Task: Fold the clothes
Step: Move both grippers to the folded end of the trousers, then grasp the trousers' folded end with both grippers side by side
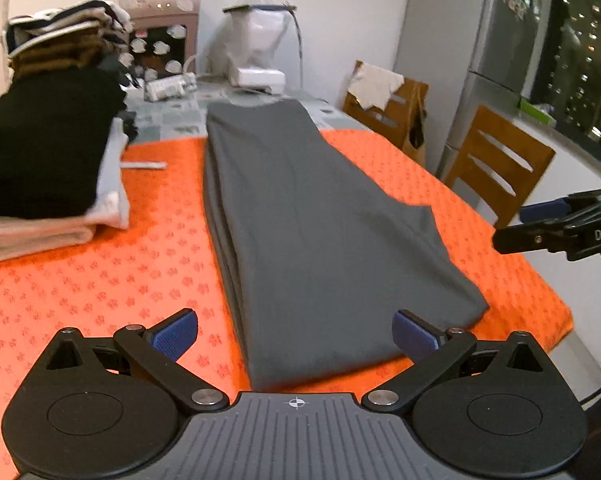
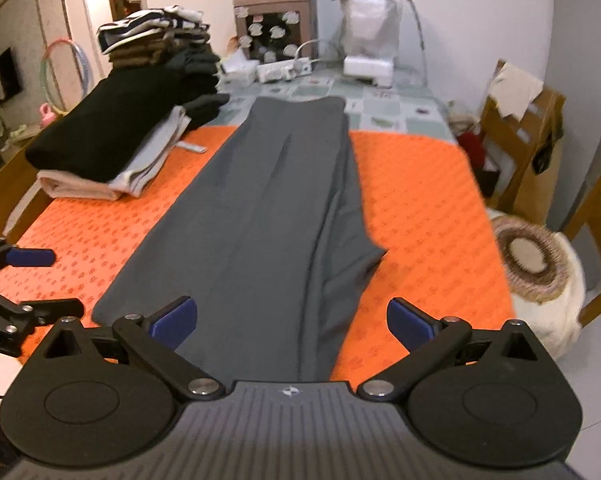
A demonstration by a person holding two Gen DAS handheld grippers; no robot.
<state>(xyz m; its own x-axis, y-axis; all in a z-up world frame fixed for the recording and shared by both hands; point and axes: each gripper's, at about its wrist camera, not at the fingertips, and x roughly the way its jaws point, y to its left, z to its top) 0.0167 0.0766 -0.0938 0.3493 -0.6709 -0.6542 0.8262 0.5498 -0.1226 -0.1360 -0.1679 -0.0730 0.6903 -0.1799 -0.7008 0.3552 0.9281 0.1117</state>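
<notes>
A dark grey garment (image 1: pixel 300 216) lies folded into a long strip down the middle of the orange table cover (image 1: pixel 80 280); it also shows in the right wrist view (image 2: pixel 268 208). My left gripper (image 1: pixel 296 336) is open and empty, just above the strip's near end. My right gripper (image 2: pixel 292 324) is open and empty, also over the near end. The right gripper (image 1: pixel 540 224) shows at the right edge of the left wrist view, and the left gripper (image 2: pixel 24 280) at the left edge of the right wrist view.
A stack of folded clothes (image 2: pixel 116 136) sits at the table's far left. Small appliances (image 2: pixel 276 20) and a power strip (image 2: pixel 284 68) stand at the far end. Wooden chairs (image 1: pixel 496 168) and a fridge (image 1: pixel 500 52) are on the right; a cushioned stool (image 2: pixel 540 272) is by the table.
</notes>
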